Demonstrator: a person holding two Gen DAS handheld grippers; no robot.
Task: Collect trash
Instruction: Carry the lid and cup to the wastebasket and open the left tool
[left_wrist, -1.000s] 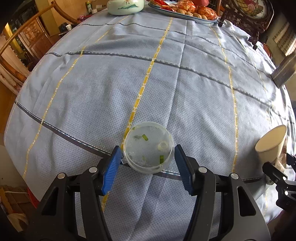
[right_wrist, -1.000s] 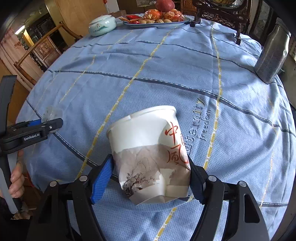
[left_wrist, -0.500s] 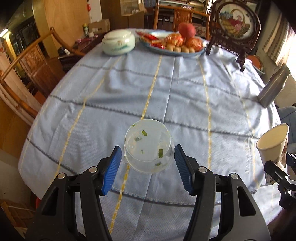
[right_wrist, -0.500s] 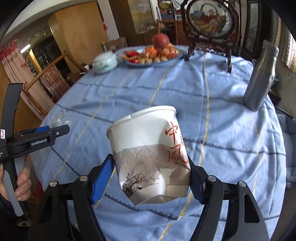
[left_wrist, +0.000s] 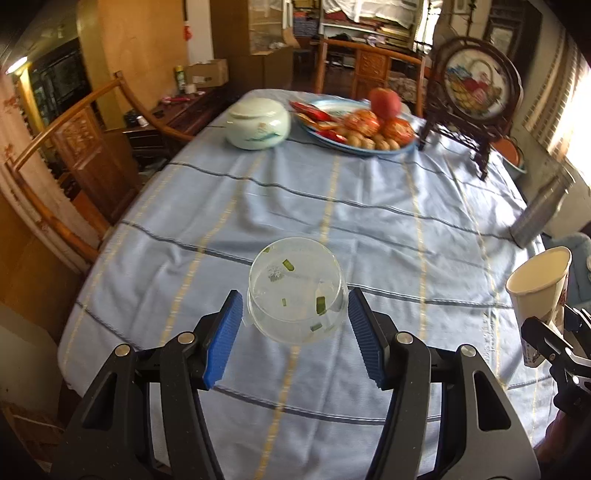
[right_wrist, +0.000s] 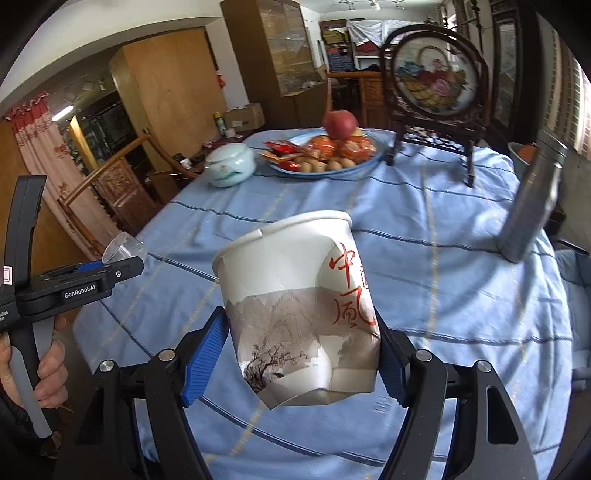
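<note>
Two pieces of trash are clamped now: my left gripper (left_wrist: 295, 325) pinches the clear plastic cup (left_wrist: 297, 291), my right gripper (right_wrist: 301, 350) squeezes the crumpled paper cup (right_wrist: 295, 306), both above the tablecloth (left_wrist: 369, 229). I should carry them level with steady pressure, so the scraps don't spill.

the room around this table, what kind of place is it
Most likely a lived-in home dining room: a table under a blue tablecloth holds a plate of fruit and snacks and a lidded ceramic jar, with carved wooden chairs around it.
</note>
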